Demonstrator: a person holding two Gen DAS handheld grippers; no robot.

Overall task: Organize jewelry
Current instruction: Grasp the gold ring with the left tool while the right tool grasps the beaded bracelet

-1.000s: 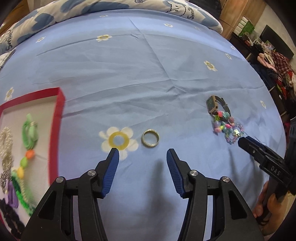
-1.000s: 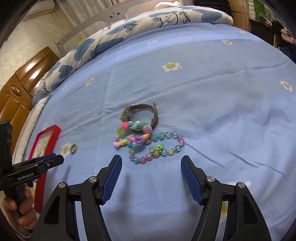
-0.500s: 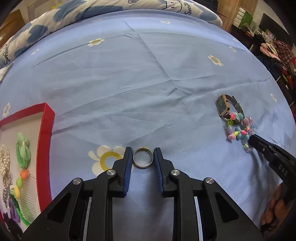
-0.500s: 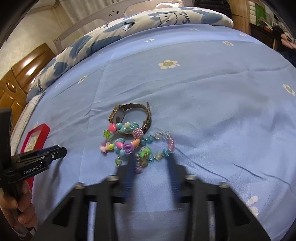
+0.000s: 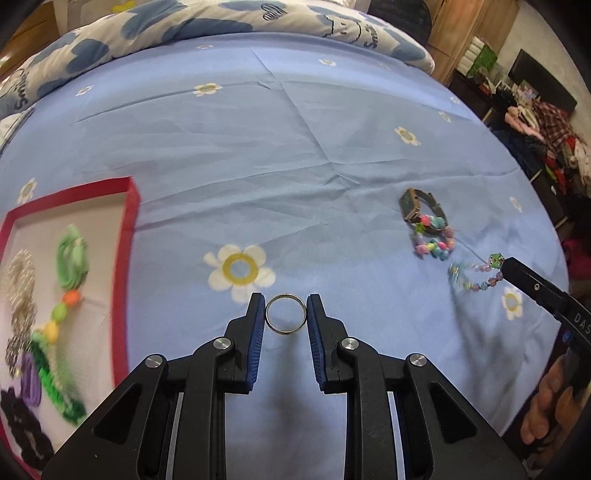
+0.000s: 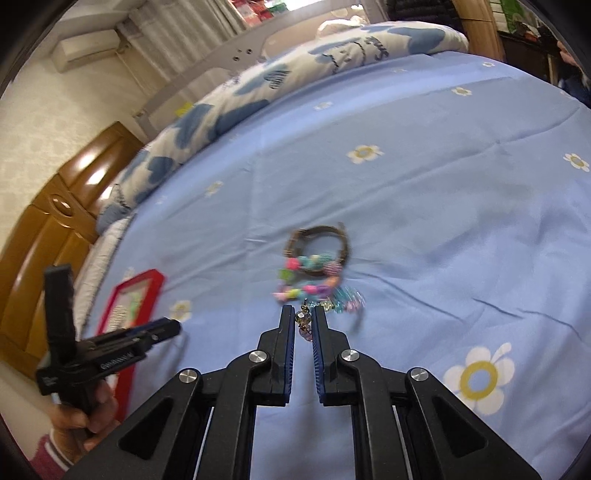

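Left claw (image 5: 286, 314) pinches the thin gold ring (image 5: 286, 314); right claw (image 6: 303, 323) pinches the clear bead bracelet (image 6: 341, 301). Squeeze gently and carry both to the red-edged tray (image 5: 127, 236), left of the left claw.

My surroundings, itemised. Blue bedsheet (image 5: 332, 155) with white-and-yellow flowers, creased, spread under everything. Folded quilt (image 5: 207, 26), white with blue patches and lettering, along the far edge. Grey bed frame (image 6: 236, 55) behind it. Brown wooden cabinet (image 6: 48, 229) at far left. Wall air conditioner (image 6: 86, 51), upper left, beside pale curtains (image 6: 177, 26). Heap of clothes (image 5: 554, 136), far right, by a dark screen (image 5: 543, 85).
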